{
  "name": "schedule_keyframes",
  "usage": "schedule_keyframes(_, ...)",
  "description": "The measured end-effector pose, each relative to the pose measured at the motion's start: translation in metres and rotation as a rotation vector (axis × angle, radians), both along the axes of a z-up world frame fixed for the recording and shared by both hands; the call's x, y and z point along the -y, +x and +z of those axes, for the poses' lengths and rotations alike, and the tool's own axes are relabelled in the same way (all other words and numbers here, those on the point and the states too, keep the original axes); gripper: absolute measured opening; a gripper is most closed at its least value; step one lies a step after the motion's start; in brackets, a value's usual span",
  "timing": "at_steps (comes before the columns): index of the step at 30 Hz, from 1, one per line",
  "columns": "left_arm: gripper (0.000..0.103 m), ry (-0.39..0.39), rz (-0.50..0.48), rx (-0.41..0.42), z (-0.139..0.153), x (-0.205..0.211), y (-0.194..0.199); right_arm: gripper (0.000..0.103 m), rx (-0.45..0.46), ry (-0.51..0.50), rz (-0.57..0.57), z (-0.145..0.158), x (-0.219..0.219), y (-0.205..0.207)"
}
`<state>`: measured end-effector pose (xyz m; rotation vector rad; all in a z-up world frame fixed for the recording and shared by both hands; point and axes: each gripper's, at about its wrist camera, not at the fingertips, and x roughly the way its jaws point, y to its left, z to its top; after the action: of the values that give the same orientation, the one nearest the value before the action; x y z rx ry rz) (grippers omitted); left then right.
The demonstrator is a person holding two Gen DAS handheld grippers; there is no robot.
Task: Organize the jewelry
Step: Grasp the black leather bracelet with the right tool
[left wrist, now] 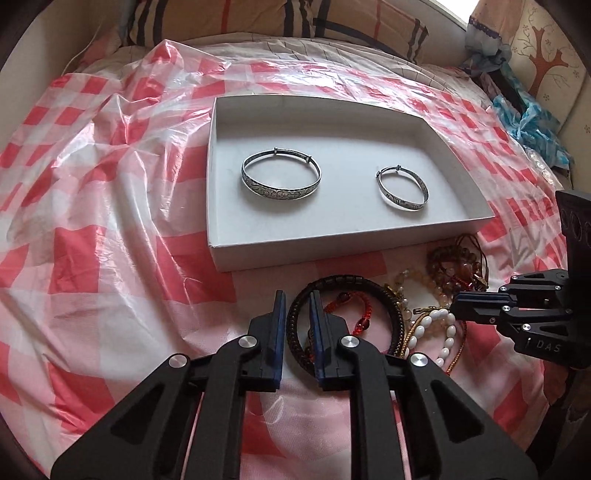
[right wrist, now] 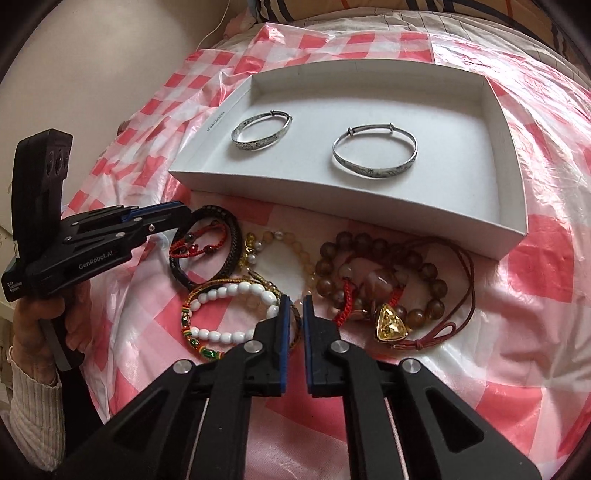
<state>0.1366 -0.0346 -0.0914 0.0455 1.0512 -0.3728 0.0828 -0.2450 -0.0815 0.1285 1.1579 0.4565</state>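
Observation:
A shallow white box [left wrist: 221, 251] [right wrist: 369, 206] holds two silver bangles, one large [left wrist: 280, 177] [right wrist: 262, 133] and one smaller [left wrist: 402, 188] [right wrist: 375, 155]. In front of it lies a heap of jewelry: a black braided bracelet [left wrist: 397, 314] [right wrist: 229, 251], a red cord bracelet [left wrist: 364, 314] [right wrist: 199, 240], a white bead bracelet [left wrist: 447, 332] [right wrist: 229, 295], a brown bead bracelet [right wrist: 369, 243] and a gold pendant [right wrist: 391, 321]. My left gripper [left wrist: 297, 306] [right wrist: 173, 214] is open, its fingers straddling the black bracelet's left side. My right gripper [right wrist: 295, 306] [left wrist: 458, 299] is slightly open beside the white beads.
A red-and-white checked plastic sheet [left wrist: 92, 184] covers the bed. Pillows [left wrist: 258, 18] lie at the far end. Blue plastic clutter [left wrist: 528, 122] sits at the right edge.

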Motion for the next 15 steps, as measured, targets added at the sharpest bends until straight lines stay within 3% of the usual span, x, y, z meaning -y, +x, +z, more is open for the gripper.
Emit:
schedule_keyframes(2, 0.013, 0.018, 0.009, -0.003, -0.003, 0.001, 0.001, 0.027, -0.008, -0.015, 0.021, -0.002, -0.003, -0.001)
schedule_keyframes(4, 0.014, 0.019, 0.005, -0.006, -0.004, 0.002, 0.003, 0.031, -0.005, -0.026, 0.04, -0.002, -0.006, -0.002)
schedule_keyframes(6, 0.024, 0.021, 0.003, -0.005, -0.006, 0.004, 0.004, 0.031, 0.001, -0.052, 0.067, -0.003, -0.01, -0.004)
schedule_keyframes(7, 0.025, 0.025, 0.0, -0.007, -0.007, 0.005, 0.004, 0.026, 0.003, -0.062, 0.073, -0.003, -0.011, -0.004)
schedule_keyframes(8, 0.025, 0.031, -0.006, -0.012, -0.009, 0.007, 0.005, 0.01, -0.001, -0.058, 0.077, -0.003, -0.01, -0.004)
schedule_keyframes(9, 0.025, 0.038, -0.012, -0.015, -0.011, 0.009, 0.005, 0.007, -0.004, -0.047, 0.076, -0.002, -0.009, -0.004)
schedule_keyframes(10, 0.024, 0.045, -0.022, -0.021, -0.013, 0.012, 0.005, 0.006, 0.003, -0.038, 0.077, -0.001, -0.008, -0.006)
schedule_keyframes(12, 0.01, 0.048, -0.039, -0.017, -0.011, 0.015, 0.003, 0.005, 0.024, 0.007, 0.081, 0.006, -0.007, -0.007)
schedule_keyframes(15, 0.008, 0.013, -0.033, 0.001, -0.002, 0.012, 0.001, 0.004, 0.066, 0.084, 0.067, 0.019, 0.001, -0.009)
